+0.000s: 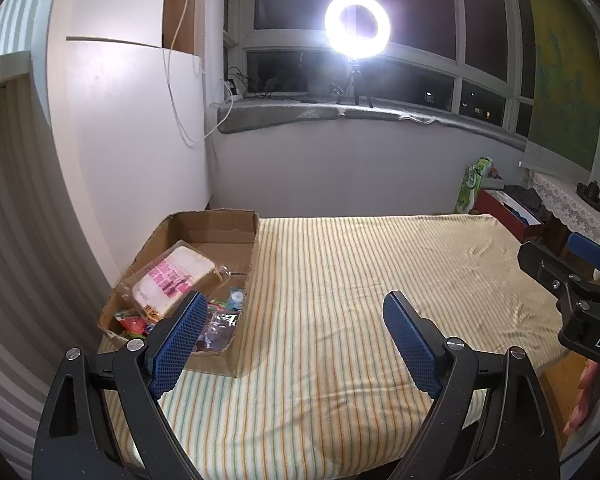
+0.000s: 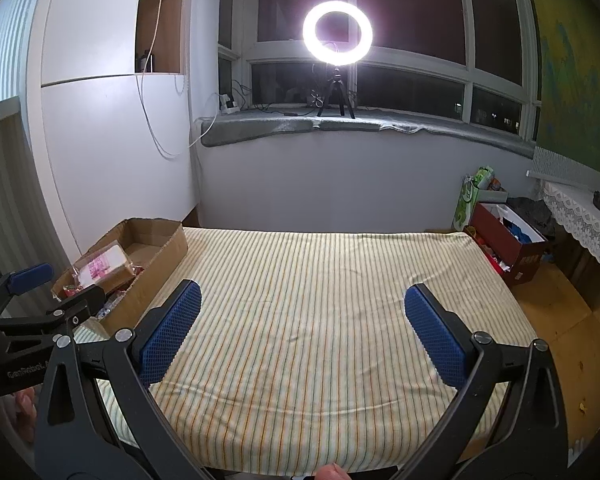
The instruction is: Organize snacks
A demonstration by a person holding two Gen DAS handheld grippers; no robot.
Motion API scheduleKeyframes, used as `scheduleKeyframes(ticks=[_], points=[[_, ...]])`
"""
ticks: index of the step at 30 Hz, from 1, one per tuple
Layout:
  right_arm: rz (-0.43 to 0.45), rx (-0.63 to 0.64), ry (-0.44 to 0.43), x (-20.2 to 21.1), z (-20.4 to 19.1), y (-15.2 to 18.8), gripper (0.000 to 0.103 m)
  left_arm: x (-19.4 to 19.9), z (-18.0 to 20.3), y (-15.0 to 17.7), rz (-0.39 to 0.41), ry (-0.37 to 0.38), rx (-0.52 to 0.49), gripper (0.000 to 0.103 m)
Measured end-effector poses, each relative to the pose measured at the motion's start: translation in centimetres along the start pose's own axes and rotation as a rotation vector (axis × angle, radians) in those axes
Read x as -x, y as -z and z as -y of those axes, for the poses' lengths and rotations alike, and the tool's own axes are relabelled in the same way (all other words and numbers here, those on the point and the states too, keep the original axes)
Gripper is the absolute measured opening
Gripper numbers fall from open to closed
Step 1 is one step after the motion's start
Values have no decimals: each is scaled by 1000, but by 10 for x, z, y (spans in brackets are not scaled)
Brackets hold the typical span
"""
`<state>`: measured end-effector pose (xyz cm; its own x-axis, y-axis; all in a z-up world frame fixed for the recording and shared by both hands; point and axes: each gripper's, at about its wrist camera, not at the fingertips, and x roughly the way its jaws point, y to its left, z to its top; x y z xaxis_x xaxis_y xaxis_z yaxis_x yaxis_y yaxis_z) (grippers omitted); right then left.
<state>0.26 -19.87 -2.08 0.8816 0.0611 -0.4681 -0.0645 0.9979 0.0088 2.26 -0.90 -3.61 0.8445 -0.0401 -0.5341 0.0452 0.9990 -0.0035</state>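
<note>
Most of both views is a striped bed [image 2: 319, 320], bare between the gripper arms. Its far left corner carries a cardboard box [image 1: 220, 240] holding the snacks: a clear-wrapped bread pack [image 1: 176, 280] with unreadable pink lettering and small candies [image 1: 132, 326]. Left gripper [image 1: 292, 340] and right gripper [image 2: 301, 328] hover with jaws spread wide, empty. "DAS" shows on the right gripper's body.

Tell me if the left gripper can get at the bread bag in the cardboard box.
Probably yes: the left gripper is open, the cardboard box has no lid, and the bread bag lies on top, uncovered.
</note>
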Motion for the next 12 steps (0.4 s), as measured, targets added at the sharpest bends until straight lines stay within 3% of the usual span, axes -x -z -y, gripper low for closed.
scheduleKeyframes(ticks=[12], points=[[-15, -17, 12, -5, 2, 3, 103, 0, 2, -2, 32, -22, -15, 90]])
